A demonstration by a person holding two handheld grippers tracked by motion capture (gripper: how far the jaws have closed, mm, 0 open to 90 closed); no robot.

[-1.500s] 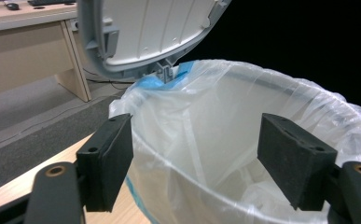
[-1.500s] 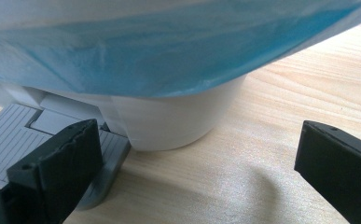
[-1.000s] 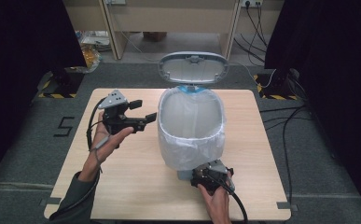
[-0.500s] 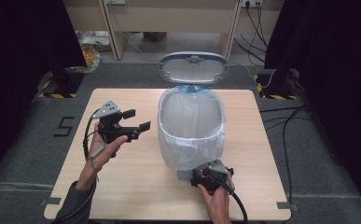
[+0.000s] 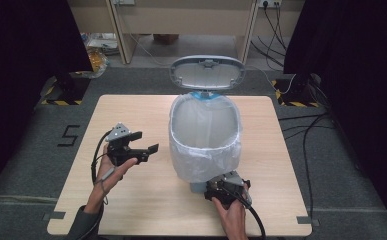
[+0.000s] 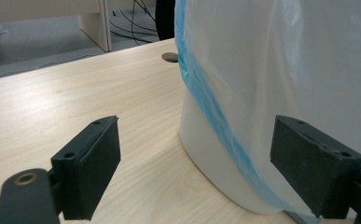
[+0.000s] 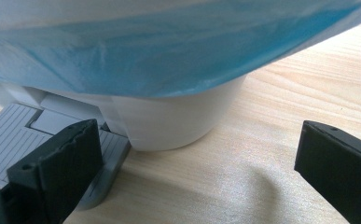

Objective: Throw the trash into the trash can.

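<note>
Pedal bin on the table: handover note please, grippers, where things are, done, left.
Left gripper: jaws open and have just been opening, nothing between them, beside the bin's left side, not touching it.
Right gripper: open, holds nothing, low at the bin's front, by the grey pedal.
Pedal bin: mid-table, lid up, white bag with a blue edge fitted over the rim.
Done: bag is in and folded over.
Left: probably closing the lid; cannot tell if the bag needs tidying.
</note>
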